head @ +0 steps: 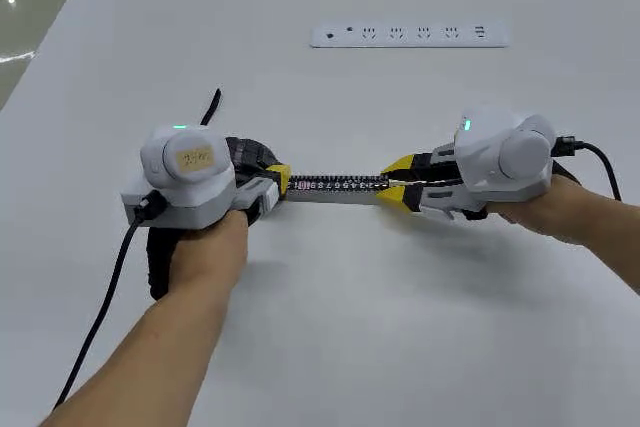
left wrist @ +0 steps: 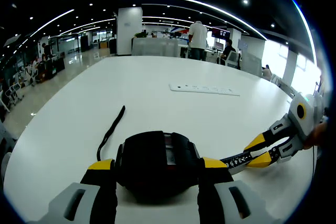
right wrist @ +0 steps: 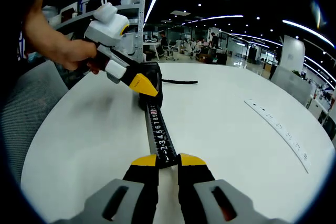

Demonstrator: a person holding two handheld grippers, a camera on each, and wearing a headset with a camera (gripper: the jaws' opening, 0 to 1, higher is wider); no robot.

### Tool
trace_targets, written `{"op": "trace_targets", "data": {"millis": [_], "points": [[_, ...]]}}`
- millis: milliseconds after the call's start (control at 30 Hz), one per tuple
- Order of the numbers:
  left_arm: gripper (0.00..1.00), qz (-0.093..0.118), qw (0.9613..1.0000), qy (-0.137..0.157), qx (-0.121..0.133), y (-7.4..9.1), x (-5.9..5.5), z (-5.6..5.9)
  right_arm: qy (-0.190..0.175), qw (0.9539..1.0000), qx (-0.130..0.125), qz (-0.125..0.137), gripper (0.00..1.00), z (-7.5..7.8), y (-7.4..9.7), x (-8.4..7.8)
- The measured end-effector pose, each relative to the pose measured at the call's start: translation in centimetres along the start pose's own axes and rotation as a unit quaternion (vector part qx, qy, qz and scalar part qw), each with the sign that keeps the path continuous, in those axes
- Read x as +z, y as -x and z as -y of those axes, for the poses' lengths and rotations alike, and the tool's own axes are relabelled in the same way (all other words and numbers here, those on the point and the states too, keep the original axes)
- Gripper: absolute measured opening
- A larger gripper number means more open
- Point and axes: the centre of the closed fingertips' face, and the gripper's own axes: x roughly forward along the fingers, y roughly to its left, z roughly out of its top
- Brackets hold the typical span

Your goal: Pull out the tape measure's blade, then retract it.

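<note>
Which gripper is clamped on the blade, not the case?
The right gripper, its fingers shut on the end of the blade; the left gripper holds the black case instead.

Tape measure blade (right wrist: 159,129), right gripper view: white numerals on black, digits 2 to 9 legible in a row along its length, with fine tick marks alongside. Head view: the numerals are white specks, too small to read. Yellow sticker (head: 196,158) on top of the left gripper (head: 272,185): dark handwriting, illegible. Power strip (head: 410,35): small markings by the sockets, unreadable.
</note>
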Motion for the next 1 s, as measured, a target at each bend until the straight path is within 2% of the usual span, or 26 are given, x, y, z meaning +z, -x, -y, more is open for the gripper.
{"op": "trace_targets", "data": {"millis": [433,1000], "points": [[0.59,-0.001,1.0,0.001,-0.001,0.1,0.0,0.0,0.002,1.0,0.005,0.002,0.12,-0.4,-1.5,1.0],[0.59,-0.003,1.0,0.003,-0.003,0.0,0.0,0.1,0.007,0.9998,0.014,0.011,0.12,-1.1,-4.8,2.7]]}}
